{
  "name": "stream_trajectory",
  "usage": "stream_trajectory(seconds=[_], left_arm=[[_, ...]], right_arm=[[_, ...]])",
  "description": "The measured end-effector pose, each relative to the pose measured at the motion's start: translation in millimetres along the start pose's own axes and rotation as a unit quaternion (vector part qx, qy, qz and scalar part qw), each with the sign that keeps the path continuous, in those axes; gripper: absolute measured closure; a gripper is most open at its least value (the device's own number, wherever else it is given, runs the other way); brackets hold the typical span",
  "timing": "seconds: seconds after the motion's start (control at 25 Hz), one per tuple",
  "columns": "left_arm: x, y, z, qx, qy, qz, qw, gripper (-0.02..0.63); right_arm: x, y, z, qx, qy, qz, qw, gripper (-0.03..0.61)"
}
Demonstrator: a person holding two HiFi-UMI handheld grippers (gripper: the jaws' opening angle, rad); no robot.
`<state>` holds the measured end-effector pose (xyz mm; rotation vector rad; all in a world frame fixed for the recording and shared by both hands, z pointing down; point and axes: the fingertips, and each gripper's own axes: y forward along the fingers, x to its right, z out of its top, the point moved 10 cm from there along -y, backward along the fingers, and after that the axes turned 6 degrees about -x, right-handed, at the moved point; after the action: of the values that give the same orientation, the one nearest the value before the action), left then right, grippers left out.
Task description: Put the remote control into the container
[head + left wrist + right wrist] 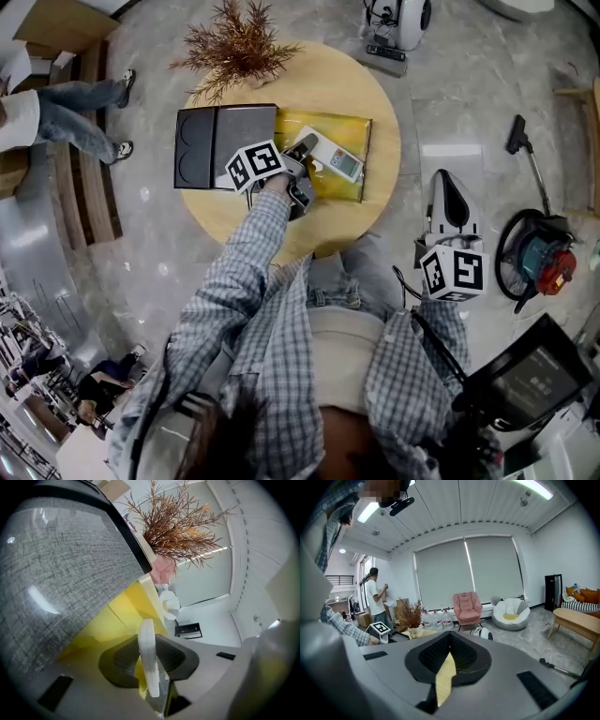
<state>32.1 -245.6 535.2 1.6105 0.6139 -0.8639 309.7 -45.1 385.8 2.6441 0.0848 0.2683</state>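
The white remote control [334, 159] is over a yellow mat [347, 131] on the round wooden table [380, 108]. My left gripper [302, 150] is shut on its near end. In the left gripper view the remote [146, 644] stands edge-on between the two dark pads, and the left gripper [149, 667] presses on it. The dark two-part container [246, 122] lies just left of the mat; its grey woven face [56, 573] fills the left of that view. My right gripper [448, 183] hangs off the table by my right side, its jaws together on nothing [446, 667].
A dried plant [239, 42] stands at the table's far edge, also in the left gripper view [180, 522]. A vacuum cleaner [534, 253] sits on the floor at right. A seated person's legs [75, 112] are at left. A pink armchair [467, 607] stands across the room.
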Motion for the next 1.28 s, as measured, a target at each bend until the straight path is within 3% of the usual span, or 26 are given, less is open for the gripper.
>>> stream_trajectory(seconds=[0.56, 0.76, 1.0, 1.28], left_arm=[[-1, 12, 1, 0.006, -0.024, 0.097, 0.9950, 0.499], [1, 13, 3, 0.004, -0.020, 0.104, 0.9944, 0.495], [5, 12, 3, -0.004, -0.021, 0.093, 0.9954, 0.424], [4, 5, 1, -0.010, -0.026, 0.114, 0.9931, 0.411]], right_arm=[[3, 7, 1, -0.003, 0.001, 0.008, 1.000, 0.574], [3, 10, 0, -0.003, 0.001, 0.012, 1.000, 0.574], [2, 11, 1, 0.000, 0.004, 0.019, 1.000, 0.574], [1, 13, 0, 0.003, 0.005, 0.026, 1.000, 0.574]])
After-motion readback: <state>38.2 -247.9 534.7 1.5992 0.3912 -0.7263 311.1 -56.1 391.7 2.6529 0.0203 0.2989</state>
